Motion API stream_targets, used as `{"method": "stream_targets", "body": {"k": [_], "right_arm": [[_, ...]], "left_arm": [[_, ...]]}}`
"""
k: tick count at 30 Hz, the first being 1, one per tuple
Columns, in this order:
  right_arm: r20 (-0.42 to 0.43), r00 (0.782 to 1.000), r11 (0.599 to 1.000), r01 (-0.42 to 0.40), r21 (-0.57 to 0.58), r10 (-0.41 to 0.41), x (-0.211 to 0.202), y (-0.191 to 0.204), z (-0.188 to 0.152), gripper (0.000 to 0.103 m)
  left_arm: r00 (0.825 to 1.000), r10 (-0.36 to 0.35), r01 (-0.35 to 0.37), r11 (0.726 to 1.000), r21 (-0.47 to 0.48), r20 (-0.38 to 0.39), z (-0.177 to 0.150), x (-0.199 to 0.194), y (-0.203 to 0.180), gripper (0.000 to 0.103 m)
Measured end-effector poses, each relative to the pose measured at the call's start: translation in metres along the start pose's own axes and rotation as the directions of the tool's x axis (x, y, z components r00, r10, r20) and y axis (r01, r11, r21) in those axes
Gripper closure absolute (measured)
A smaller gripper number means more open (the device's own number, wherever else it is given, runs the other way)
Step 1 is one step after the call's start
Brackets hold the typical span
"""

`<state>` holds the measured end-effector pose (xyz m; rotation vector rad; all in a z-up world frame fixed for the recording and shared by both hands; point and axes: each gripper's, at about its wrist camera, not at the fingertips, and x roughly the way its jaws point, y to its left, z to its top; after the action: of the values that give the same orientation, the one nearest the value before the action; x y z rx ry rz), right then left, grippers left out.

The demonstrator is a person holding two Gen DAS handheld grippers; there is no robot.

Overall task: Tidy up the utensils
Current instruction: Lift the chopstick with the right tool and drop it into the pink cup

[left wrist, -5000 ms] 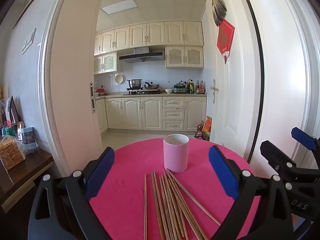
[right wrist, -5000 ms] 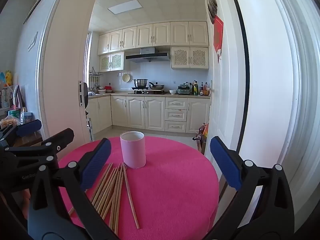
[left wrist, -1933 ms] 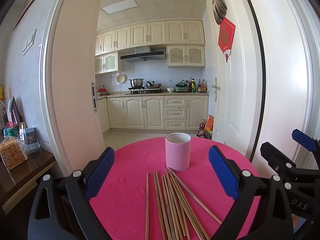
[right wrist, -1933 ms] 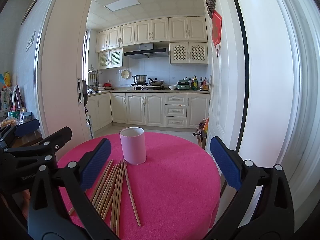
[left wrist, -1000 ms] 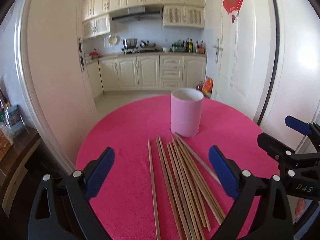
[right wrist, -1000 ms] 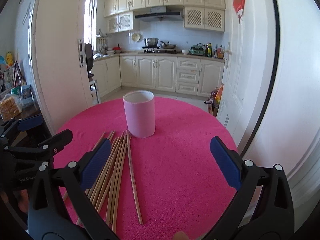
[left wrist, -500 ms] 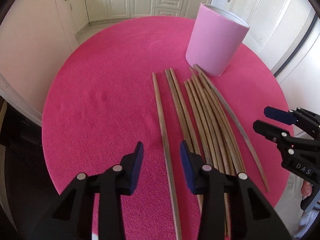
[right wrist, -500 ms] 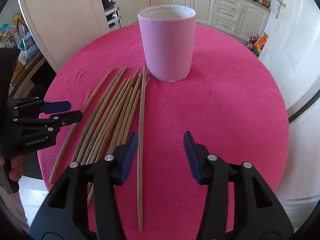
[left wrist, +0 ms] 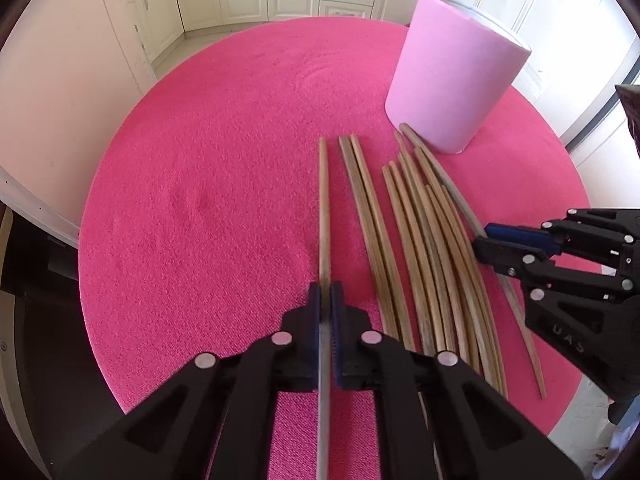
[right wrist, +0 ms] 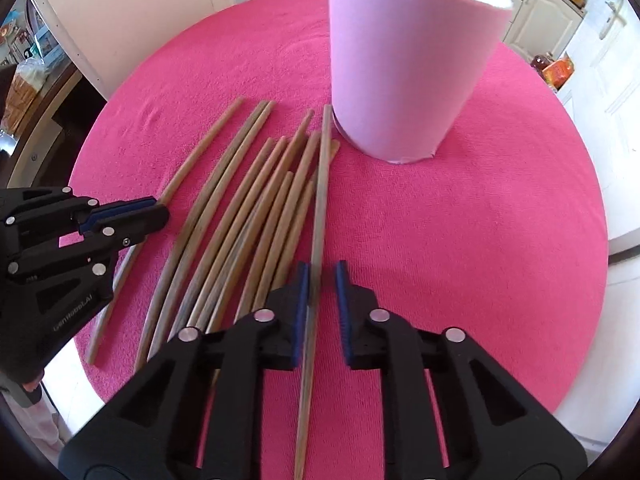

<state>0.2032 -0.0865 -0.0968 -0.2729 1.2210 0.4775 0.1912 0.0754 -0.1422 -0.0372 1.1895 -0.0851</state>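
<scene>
The chopsticks (left wrist: 424,248) lie fanned side by side on the pink round surface (left wrist: 208,160). Their far tips are near the foot of the pink cup (left wrist: 452,80), which stands upright and looks empty as far as its rim shows.

Two sticks at the edges of the fan are being taken. The left hand-held gripper (left wrist: 325,304) is clenched on the left-edge chopstick (left wrist: 324,200), which lies a little apart from the rest, with both pads pressed flat to it somewhere along its near half. The right hand-held gripper (right wrist: 320,280) has closed in on the right-edge chopstick (right wrist: 322,184). One pad is against the stick, and its own view shows a thin gap at the other pad, but from the other camera it looks clamped, so I take it as gripping.

These look like thin wooden sticks, so they are probably light and stiff, smooth enough to twist or slide between flat pads, and likely to swing if held far from the middle. A hold nearer the middle would steady them. A hold toward the near end leaves more length to drop into the cup.

The neighbouring sticks touch each other, so a careless lift could drag one along. The cup also looks light enough to be knocked over by a stick.
</scene>
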Motion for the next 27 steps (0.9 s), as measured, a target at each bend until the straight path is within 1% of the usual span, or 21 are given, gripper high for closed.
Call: {"method": "stream_targets", "body": {"k": [3,6,9,10,11,13,14,15,16,18,21,22,24,25,27], "right_arm": [[0.032,0.999,0.999,-0.04,0.021,0.039,-0.005,-0.004,-0.001,0.097],[0.073,0.994,0.996,-0.08,0.03,0.078,-0.015,-0.009,-0.007,0.097],[0.127,0.984,0.992,-0.128,0.018,0.125,-0.033,-0.011,-0.016,0.097],[0.151,0.978,0.989,-0.146,0.009,0.143,-0.042,-0.012,-0.02,0.097],[0.181,0.97,0.986,-0.164,0.007,0.16,-0.055,-0.018,-0.025,0.097],[0.26,0.949,0.982,-0.186,0.011,0.177,-0.071,-0.025,-0.025,0.097],[0.299,0.936,0.98,-0.198,0.01,0.186,-0.077,-0.026,-0.023,0.097],[0.339,0.921,0.978,-0.207,0.009,0.192,-0.083,-0.029,-0.024,0.097],[0.392,0.899,0.976,-0.216,0.007,0.196,-0.094,-0.032,-0.023,0.097],[0.475,0.858,0.974,-0.226,0.008,0.195,-0.107,-0.033,-0.021,0.097],[0.598,0.78,0.97,-0.243,0.018,0.185,-0.128,-0.044,-0.016,0.097],[0.635,0.755,0.972,-0.235,0.025,0.166,-0.136,-0.047,-0.014,0.097],[0.688,0.709,0.969,-0.244,0.031,0.156,-0.144,-0.053,-0.008,0.097],[0.716,0.684,0.97,-0.24,0.04,0.14,-0.148,-0.057,-0.002,0.097],[0.762,0.639,0.974,-0.222,0.053,0.104,-0.153,-0.061,0.006,0.097]], "left_arm": [[0.999,-0.039,0.039,0.999,-0.023,0.028,0.006,-0.003,0.007,0.097],[0.996,-0.053,0.056,0.998,-0.033,0.076,0.008,-0.013,0.005,0.097],[0.986,-0.069,0.073,0.997,-0.021,0.152,0.007,-0.033,0.0,0.097],[0.981,-0.069,0.074,0.997,-0.016,0.184,0.007,-0.042,-0.002,0.097],[0.97,-0.079,0.084,0.996,-0.01,0.229,0.006,-0.051,-0.005,0.097],[0.942,-0.104,0.108,0.994,0.004,0.32,0.008,-0.069,-0.011,0.097],[0.925,-0.112,0.116,0.993,0.011,0.364,0.01,-0.077,-0.015,0.097],[0.904,-0.123,0.126,0.992,0.019,0.41,0.012,-0.085,-0.019,0.097],[0.882,-0.136,0.137,0.99,0.03,0.451,0.011,-0.092,-0.023,0.097],[0.834,-0.16,0.158,0.986,0.049,0.529,0.017,-0.104,-0.029,0.097],[0.761,-0.196,0.191,0.979,0.076,0.619,0.029,-0.115,-0.041,0.097],[0.741,-0.213,0.208,0.975,0.084,0.636,0.036,-0.118,-0.046,0.097],[0.702,-0.235,0.229,0.968,0.099,0.672,0.05,-0.12,-0.053,0.097],[0.685,-0.235,0.228,0.968,0.104,0.69,0.055,-0.121,-0.054,0.097],[0.653,-0.228,0.223,0.969,0.105,0.722,0.066,-0.125,-0.067,0.097]]}}
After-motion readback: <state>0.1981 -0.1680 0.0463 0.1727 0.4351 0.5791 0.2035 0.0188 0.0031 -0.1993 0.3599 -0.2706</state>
